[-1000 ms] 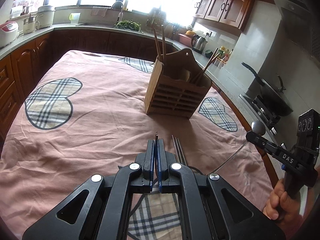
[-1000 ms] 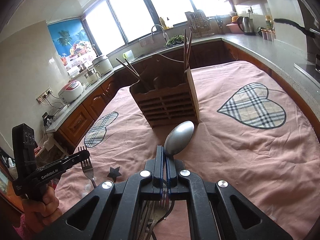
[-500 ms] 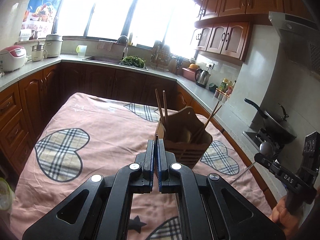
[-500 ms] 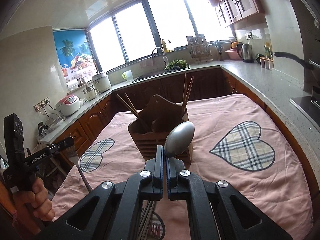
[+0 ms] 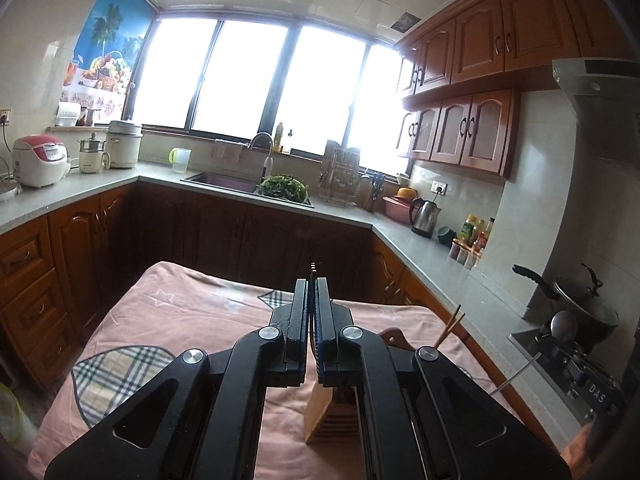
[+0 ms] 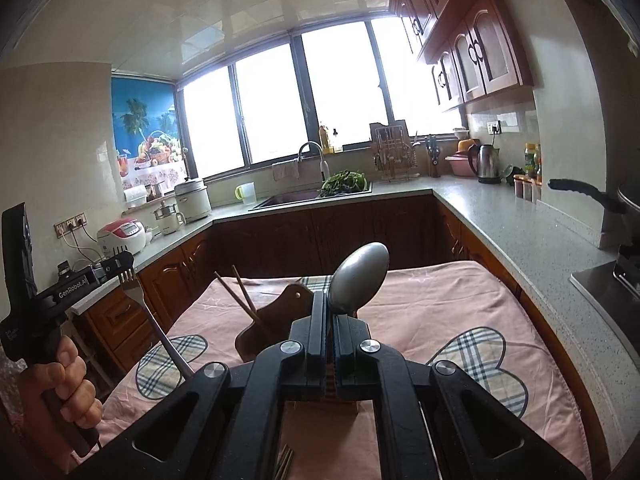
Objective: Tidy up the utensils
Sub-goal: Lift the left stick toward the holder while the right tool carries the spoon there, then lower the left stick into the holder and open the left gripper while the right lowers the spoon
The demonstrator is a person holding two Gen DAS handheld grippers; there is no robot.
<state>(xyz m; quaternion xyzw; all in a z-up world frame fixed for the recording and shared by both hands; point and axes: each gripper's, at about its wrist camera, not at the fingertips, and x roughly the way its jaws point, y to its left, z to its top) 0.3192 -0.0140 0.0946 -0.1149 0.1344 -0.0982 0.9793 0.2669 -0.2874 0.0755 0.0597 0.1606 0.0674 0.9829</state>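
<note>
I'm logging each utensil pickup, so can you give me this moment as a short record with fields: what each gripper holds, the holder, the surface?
left gripper: shut on fork
right gripper: shut on spoon, bowl up
holder: wooden utensil holder on the table, below both grippers, chopsticks in it
surface: pink tablecloth with plaid hearts

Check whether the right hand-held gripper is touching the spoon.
Touching. In the right wrist view the right hand-held gripper is shut on the spoon: its neck runs down between the closed jaws, and the bowl stands just above them.
</note>
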